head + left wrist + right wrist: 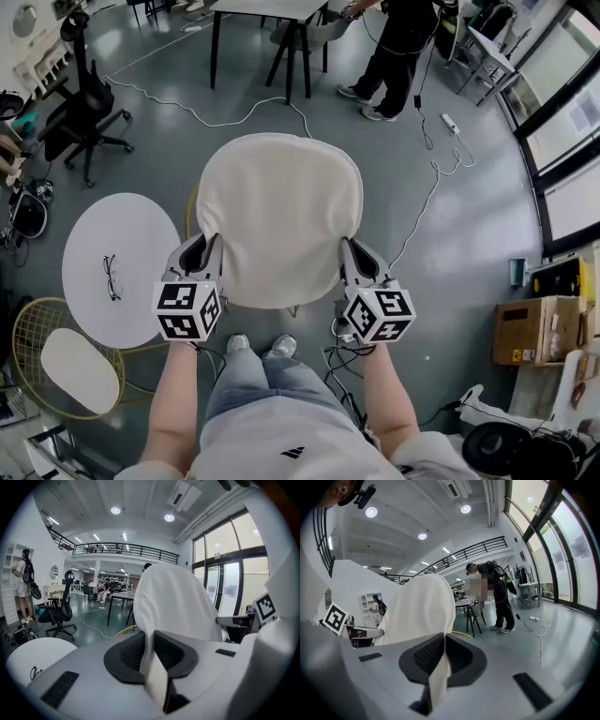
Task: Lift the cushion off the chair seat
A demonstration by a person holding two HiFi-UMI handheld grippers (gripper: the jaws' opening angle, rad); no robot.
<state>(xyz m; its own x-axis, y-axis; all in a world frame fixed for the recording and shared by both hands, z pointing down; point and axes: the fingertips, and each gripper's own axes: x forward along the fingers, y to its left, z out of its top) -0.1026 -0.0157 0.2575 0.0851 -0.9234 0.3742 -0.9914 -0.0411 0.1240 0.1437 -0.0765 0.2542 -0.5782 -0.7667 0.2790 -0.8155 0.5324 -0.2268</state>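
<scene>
The cream, rounded fabric seat cushion (279, 220) hangs between the 2 grippers in front of the person, spread wide enough to hide almost all of the yellow wire chair (190, 214) beneath it, of which only a thin arc of rim shows at the cushion's left edge. The left gripper (202, 255) has its jaws pinching the cushion's near left edge, and the left gripper view shows the fabric sandwiched flat between the dark ribbed pads. The right gripper (354, 262) has its jaws nearly together on the thinner near right edge in the same way. In both gripper views the cushion (173, 602) rises ahead of the jaws with open floor showing beside it, so it looks to be clear of the seat or very close to it. To finish the lift well, the 2 grips should rise together and level, so that neither pinched edge takes all the weight and slides out. Both holds sit on the near side only, so the far half may droop and drag on the chair rim. Tilting it slightly towards the body should help. The white round table (122, 267) to the left, with a pair of glasses (111, 277) on it, is worth avoiding.
</scene>
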